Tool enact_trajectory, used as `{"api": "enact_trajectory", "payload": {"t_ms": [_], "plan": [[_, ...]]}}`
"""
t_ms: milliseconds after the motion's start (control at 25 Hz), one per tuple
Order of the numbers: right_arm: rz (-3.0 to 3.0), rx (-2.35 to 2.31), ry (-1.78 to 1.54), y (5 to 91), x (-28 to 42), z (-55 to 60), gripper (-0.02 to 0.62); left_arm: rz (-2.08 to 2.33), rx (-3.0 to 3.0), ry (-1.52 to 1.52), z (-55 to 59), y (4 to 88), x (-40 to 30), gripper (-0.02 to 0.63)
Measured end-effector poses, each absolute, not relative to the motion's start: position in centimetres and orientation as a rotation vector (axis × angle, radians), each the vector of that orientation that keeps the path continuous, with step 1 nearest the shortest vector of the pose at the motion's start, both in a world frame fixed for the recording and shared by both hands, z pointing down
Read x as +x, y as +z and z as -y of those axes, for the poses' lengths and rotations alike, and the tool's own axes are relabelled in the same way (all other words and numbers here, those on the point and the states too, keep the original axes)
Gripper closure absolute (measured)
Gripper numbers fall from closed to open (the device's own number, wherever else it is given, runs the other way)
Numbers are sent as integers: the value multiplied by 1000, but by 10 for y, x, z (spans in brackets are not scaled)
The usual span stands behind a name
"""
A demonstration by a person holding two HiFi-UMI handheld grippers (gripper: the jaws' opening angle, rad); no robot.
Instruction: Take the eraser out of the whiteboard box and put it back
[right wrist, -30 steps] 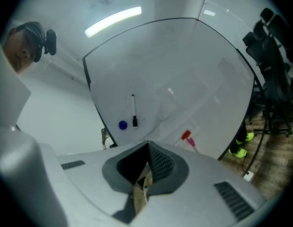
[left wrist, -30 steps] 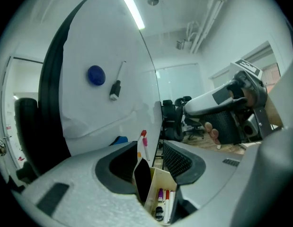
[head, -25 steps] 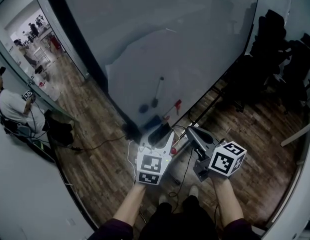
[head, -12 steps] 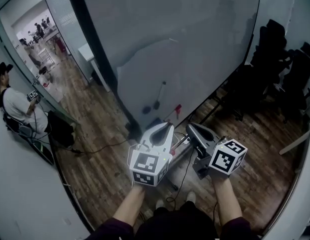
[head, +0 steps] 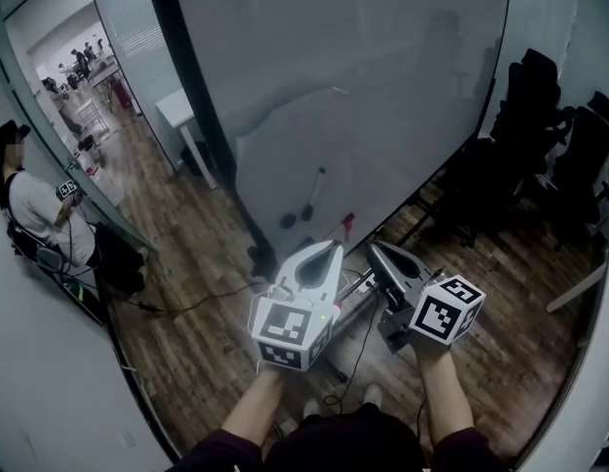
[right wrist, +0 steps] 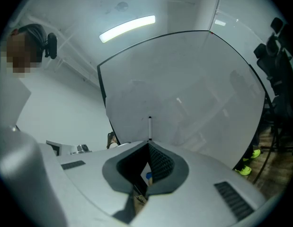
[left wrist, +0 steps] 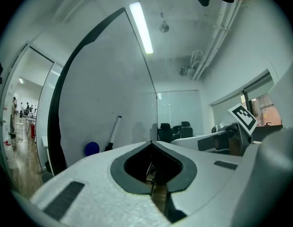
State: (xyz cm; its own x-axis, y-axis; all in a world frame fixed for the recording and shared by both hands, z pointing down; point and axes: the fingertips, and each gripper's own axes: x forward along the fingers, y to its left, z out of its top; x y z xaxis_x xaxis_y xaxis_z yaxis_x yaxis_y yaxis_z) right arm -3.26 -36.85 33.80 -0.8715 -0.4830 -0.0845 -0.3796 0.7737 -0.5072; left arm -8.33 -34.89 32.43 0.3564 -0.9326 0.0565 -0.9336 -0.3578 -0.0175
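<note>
My left gripper (head: 331,248) is held level in front of the whiteboard (head: 383,96), jaws shut with nothing between them. In the left gripper view its fingertips meet (left wrist: 152,142), and behind them a black-capped marker (left wrist: 114,132) and a round blue disc (left wrist: 92,149) stick to the board. My right gripper (head: 371,248) hangs beside it on the right, also shut and empty; its tips (right wrist: 149,143) point at the same marker (right wrist: 149,126). No eraser or whiteboard box shows; the foot of the board is hidden behind my grippers.
The marker (head: 312,189), the dark disc (head: 287,220) and a small red item (head: 348,220) are low on the board. Black office chairs (head: 540,136) stand at the right, a white table (head: 181,116) left of the board. A person (head: 29,209) stands far left. Cables lie on the wood floor.
Both grippers have risen, the left one more. The left jaws have gone from open to shut. The dark box seen at the board's foot is now covered by the left gripper.
</note>
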Motion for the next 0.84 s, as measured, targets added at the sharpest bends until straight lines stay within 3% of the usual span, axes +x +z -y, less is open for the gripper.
{"api": "enact_trajectory", "payload": {"t_ms": [840], "plan": [[-2765,-697,-740,344,-30,361,592,1770,2549,42,344,325,-90,601]]}}
